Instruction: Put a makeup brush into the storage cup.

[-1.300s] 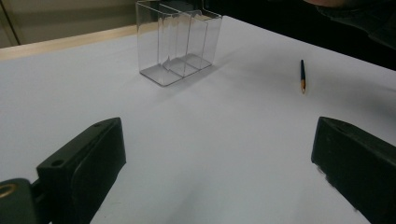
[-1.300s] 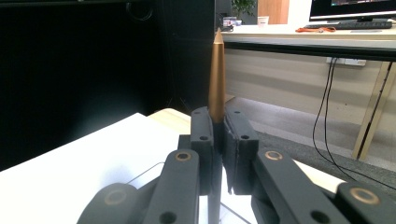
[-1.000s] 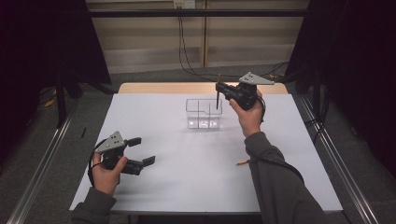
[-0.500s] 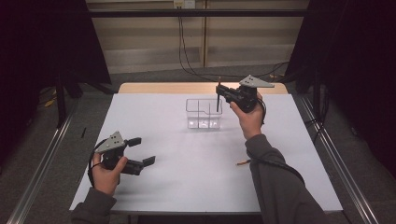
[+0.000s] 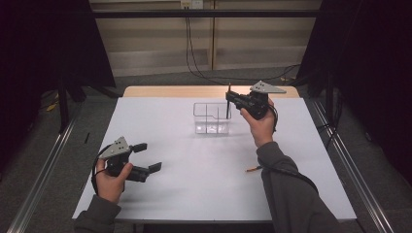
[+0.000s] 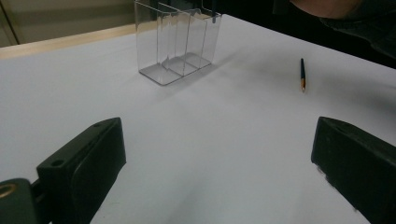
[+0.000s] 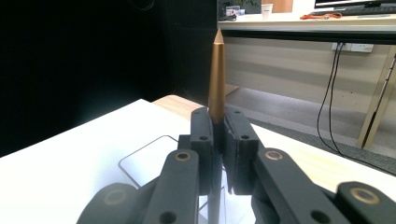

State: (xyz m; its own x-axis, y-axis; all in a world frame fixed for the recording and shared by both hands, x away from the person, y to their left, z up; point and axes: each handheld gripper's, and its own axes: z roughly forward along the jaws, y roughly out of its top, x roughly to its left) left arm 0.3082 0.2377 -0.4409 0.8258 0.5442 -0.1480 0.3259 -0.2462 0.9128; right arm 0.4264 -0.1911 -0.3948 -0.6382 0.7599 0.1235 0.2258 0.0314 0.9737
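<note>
My right gripper (image 5: 229, 99) is shut on a pen (image 5: 228, 108) and holds it upright at the right end of a clear divided container (image 5: 209, 119). In the right gripper view the pen's gold tip (image 7: 216, 74) points up from between the closed pads (image 7: 205, 135), with the container's rim (image 7: 140, 156) below. The pen's dark lower end (image 6: 214, 16) hangs by the container's top edge (image 6: 177, 42). My left gripper (image 5: 148, 157) rests low at the front left of the table, open with nothing between its jaws (image 6: 219, 158). A second pen (image 5: 253, 169) lies on the table by the right forearm.
The white table top (image 5: 194, 194) runs to a wooden strip (image 5: 160, 91) at its far edge. The loose pen (image 6: 302, 74) lies to the right of the container in the left gripper view. Cables hang down the back wall (image 5: 192, 43).
</note>
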